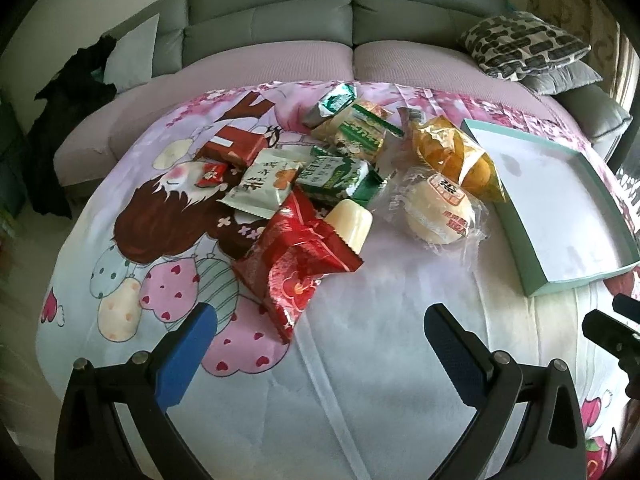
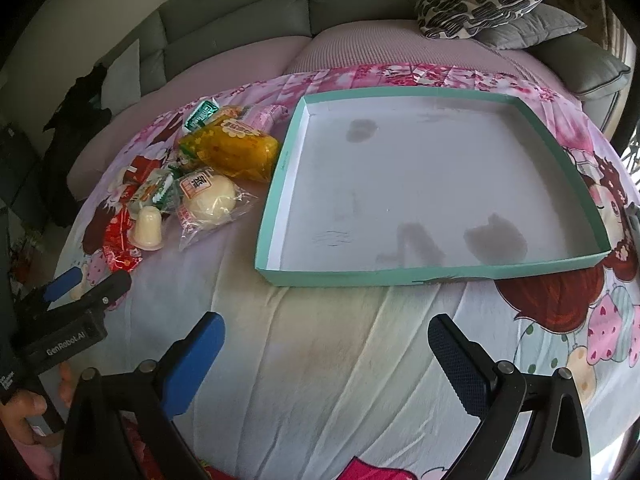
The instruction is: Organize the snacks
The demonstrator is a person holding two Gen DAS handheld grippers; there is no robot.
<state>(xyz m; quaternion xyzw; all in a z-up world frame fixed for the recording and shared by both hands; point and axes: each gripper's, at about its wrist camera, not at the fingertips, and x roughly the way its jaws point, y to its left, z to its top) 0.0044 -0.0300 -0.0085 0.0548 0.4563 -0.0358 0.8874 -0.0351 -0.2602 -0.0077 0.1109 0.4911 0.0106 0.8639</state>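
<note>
Hovering with both tongs spread and empty, my left tongs (image 1: 320,320) needed to pinch the red packet (image 1: 294,256) by its edge before my right tongs (image 2: 326,334) guided it into the teal tray (image 2: 432,274).

Both wrist cameras look forward and down over their own gripper fingers toward the sofa (image 1: 352,20). The left faces the snack pile (image 1: 320,184); the right faces the tray (image 2: 440,272). Both views share pile and tray.
</note>
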